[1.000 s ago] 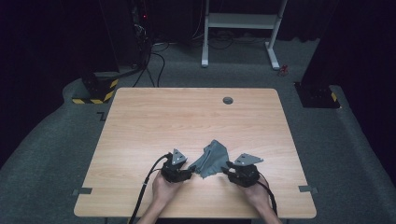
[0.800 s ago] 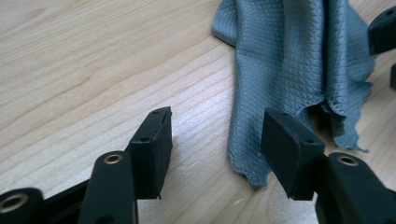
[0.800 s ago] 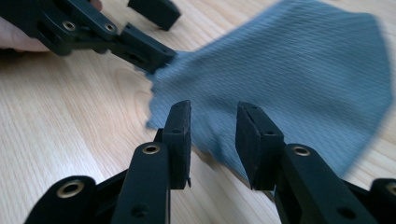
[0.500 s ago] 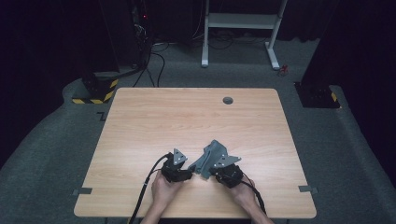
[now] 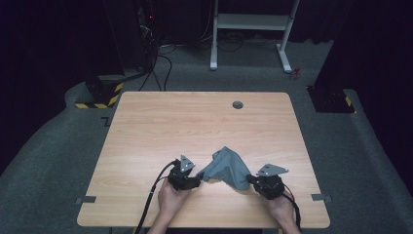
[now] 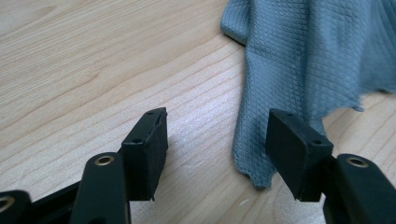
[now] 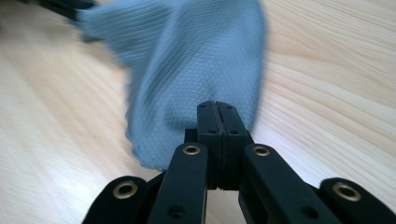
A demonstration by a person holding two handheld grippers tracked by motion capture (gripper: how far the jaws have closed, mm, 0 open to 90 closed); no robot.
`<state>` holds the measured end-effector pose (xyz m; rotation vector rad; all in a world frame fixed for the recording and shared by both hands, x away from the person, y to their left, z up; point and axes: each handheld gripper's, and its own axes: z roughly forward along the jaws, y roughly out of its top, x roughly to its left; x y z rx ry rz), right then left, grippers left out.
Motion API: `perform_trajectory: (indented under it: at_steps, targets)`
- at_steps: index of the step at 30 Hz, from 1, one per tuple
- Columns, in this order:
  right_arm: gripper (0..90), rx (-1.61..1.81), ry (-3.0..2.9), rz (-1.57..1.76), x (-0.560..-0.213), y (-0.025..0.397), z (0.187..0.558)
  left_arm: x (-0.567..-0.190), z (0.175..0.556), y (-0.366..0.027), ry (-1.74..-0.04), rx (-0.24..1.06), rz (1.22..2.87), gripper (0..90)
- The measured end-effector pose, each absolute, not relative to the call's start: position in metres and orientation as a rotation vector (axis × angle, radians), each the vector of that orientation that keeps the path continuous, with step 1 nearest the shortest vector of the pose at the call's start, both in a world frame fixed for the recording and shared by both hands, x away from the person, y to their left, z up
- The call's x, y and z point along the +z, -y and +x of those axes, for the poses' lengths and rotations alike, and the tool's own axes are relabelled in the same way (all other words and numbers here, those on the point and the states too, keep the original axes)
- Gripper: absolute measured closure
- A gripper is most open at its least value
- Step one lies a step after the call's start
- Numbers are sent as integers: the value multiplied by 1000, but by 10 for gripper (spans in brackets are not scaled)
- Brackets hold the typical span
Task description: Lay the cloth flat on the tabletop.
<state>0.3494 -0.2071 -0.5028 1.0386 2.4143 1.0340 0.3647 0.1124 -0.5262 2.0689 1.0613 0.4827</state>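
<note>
A grey cloth point(image 5: 228, 168) lay bunched near the tabletop's point(image 5: 195, 122) front edge, between both hands. The right hand-held gripper point(image 7: 218, 112) pinched its corner with jaws pressed together; the left hand-held gripper point(image 6: 217, 140), jaws spread, straddled the cloth's other edge.

Grey carpet point(image 5: 58, 161) surrounds the table point(image 5: 195, 122); darkness behind.

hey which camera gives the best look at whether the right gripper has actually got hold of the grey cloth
The right gripper view: its jaws are pressed shut on the grey cloth. The high view shows the right gripper at the cloth's edge, too small to judge. The left gripper view shows cloth lying between the open left gripper jaws.
</note>
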Motion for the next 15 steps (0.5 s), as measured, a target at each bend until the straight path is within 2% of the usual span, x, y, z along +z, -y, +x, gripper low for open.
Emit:
perform_trajectory:
  at_steps: [2, 6, 8, 12, 15]
  targets:
    - [893, 1016, -2397, 1077, -505, 215, 351, -526, 365, -112, -1063, 483, 2069, 395]
    - [731, 1063, -2359, 1085, -506, 214, 347, -526, 365, -112, -1063, 485, 2068, 394]
    - [699, 1107, -2376, 1022, -503, 206, 343, -526, 365, -112, -1063, 485, 2068, 394]
    - [691, 1107, -2445, 931, -504, 182, 341, -526, 364, -112, -1064, 485, 2068, 394]
    - [754, 1058, -2488, 945, -511, 171, 348, -526, 364, -112, -1060, 488, 2066, 405]
